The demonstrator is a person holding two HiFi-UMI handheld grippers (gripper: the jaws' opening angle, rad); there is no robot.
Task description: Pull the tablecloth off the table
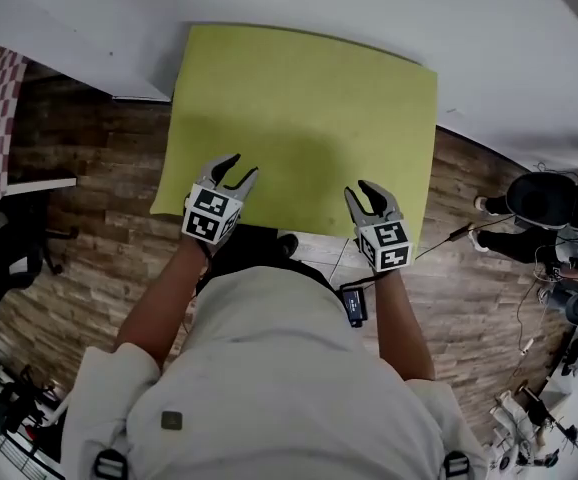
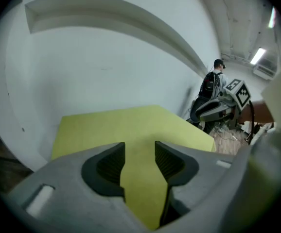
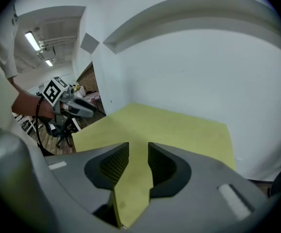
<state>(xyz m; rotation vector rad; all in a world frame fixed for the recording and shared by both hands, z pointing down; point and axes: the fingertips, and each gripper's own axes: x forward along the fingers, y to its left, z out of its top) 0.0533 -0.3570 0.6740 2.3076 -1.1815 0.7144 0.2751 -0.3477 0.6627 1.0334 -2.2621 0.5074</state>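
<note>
Head view: the left tongs (image 1: 241, 168) and right tongs (image 1: 360, 190), two in all, are both spread with nothing between them, over the near edge of the one yellow-green tablecloth (image 1: 309, 108). It lies flat and hides the surface beneath completely; its far edge reaches the white wall (image 1: 369, 8). Whether the tongs touch the cloth is unclear

Flat tablecloth (image 1: 309, 108) top was open, reachable from near edge. Wall (image 1: 79, 38) closed off far side. Floor (image 1: 99, 218) on left was free. Person (image 1: 539, 208) and cable (image 1: 449, 236) crowded right.
</note>
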